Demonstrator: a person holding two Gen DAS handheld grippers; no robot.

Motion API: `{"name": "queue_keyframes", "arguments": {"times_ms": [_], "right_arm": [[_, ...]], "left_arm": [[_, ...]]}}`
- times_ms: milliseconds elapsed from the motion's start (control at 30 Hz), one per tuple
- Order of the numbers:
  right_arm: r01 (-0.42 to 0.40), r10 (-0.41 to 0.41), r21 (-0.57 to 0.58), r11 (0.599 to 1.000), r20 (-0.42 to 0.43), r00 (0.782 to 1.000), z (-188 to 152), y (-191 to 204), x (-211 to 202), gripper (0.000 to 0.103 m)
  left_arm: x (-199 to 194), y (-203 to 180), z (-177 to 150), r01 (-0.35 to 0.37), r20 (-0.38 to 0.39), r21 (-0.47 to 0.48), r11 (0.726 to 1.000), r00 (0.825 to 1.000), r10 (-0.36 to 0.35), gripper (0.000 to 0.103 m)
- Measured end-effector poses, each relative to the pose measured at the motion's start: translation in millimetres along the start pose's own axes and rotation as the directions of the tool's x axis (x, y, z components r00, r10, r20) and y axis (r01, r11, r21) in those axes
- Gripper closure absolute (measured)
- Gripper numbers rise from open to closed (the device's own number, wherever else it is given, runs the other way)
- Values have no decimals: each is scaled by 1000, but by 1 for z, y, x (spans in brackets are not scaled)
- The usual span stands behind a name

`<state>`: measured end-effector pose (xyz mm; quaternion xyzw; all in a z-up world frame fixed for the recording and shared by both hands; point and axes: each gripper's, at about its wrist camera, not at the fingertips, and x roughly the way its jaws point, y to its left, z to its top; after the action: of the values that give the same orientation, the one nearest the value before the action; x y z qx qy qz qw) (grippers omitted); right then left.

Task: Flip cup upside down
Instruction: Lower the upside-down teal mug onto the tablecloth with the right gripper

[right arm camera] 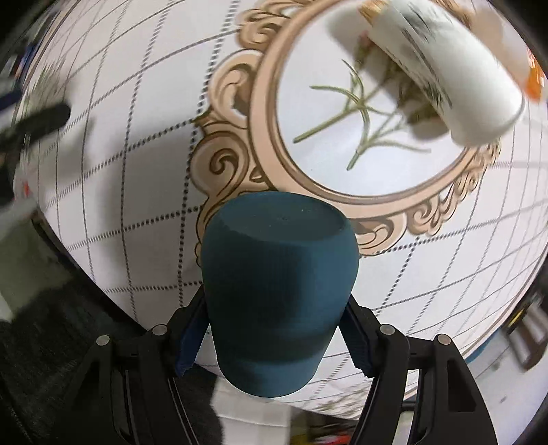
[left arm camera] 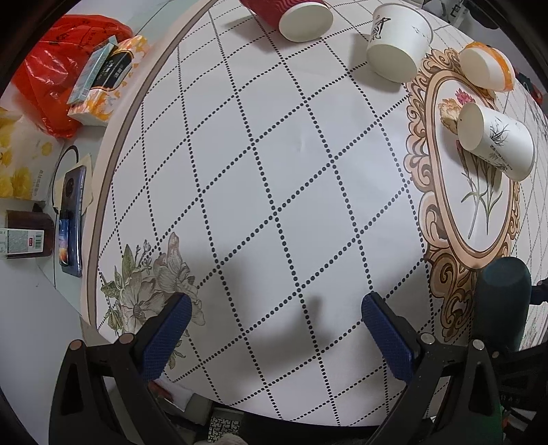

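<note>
Right wrist view shows the right gripper (right arm camera: 274, 339) pinching a dark teal cup (right arm camera: 277, 291) between its blue pads, one pad pressed to each side of the cup's body. The cup's closed base faces away from the camera toward the surface (right arm camera: 137, 212), which is covered in a white cloth with a dotted diamond grid and an ornate oval frame print. A white paper cup with a plant drawing (right arm camera: 452, 72) lies on its side inside that frame, blurred.

Left wrist view shows the left gripper (left arm camera: 275, 328) spread wide with nothing between its fingers, above the grid pattern. At the far edge a red ribbed cup (left arm camera: 294, 15), a white printed cup (left arm camera: 399, 41) and an orange-banded cup (left arm camera: 486, 66) all show their bases. The teal cup appears at the lower right, above the frame print's edge. Off the cloth at left sit a red plastic bag (left arm camera: 51, 75), tissue boxes (left arm camera: 102, 78) and a phone (left arm camera: 72, 219).
</note>
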<state>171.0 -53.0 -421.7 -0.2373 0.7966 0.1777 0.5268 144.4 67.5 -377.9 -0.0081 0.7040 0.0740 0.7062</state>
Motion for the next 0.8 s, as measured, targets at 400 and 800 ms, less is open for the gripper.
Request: {"name": "queue_keyframes", "arguments": {"times_ms": [400,800], "right_arm": [[-40,41,66,997,-17,999,17,-18,8,17],[-71,66,163,984,31,997,62,-45,-7,32]], "left_arm": [[21,7,5,5,-31,36,999,1000,-3,1],[31,-15,3,1,-60,82,997,998,4,1]]}}
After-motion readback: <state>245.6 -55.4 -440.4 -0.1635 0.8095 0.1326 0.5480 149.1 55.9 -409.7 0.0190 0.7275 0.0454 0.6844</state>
